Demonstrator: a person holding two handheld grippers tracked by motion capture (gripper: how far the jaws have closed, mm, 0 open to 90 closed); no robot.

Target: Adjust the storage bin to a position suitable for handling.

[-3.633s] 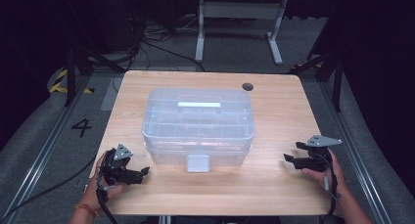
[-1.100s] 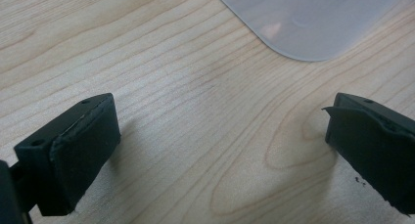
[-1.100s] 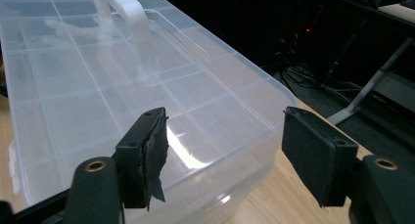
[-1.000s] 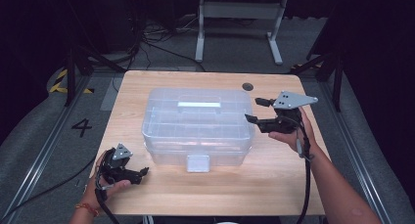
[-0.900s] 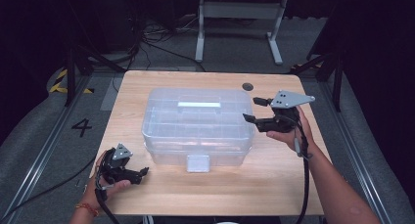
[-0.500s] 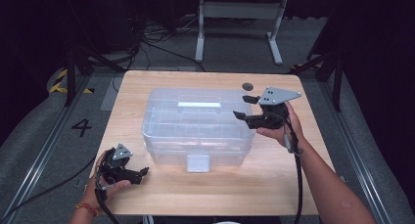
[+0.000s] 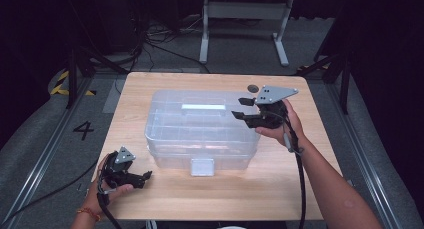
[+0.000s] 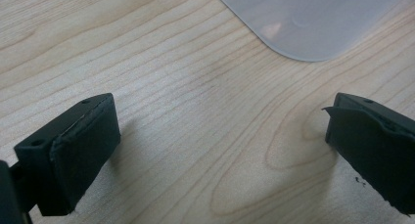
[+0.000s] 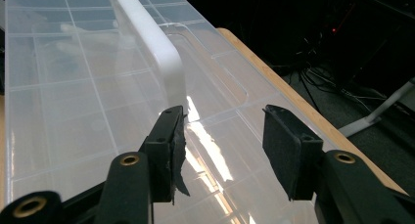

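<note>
table (image 7: pixel 320 154): light wood top, grain visible, dark round grommet (image 7: pixel 253 89) near far edge, beyond my right jaws
bin (image 7: pixel 200 131): clear plastic, lidded, sits flat mid-table; its lid runs under and ahead of my right jaws, white handle (image 9: pixel 151 43) just ahead of one jaw tip
bin corner (image 8: pixel 313 18): rounded, on the wood ahead of my left jaws, apart from them
latch (image 7: pixel 202 166): grey tab on bin's near wall, down at the tabletop
between my left jaws: bare wood
</note>
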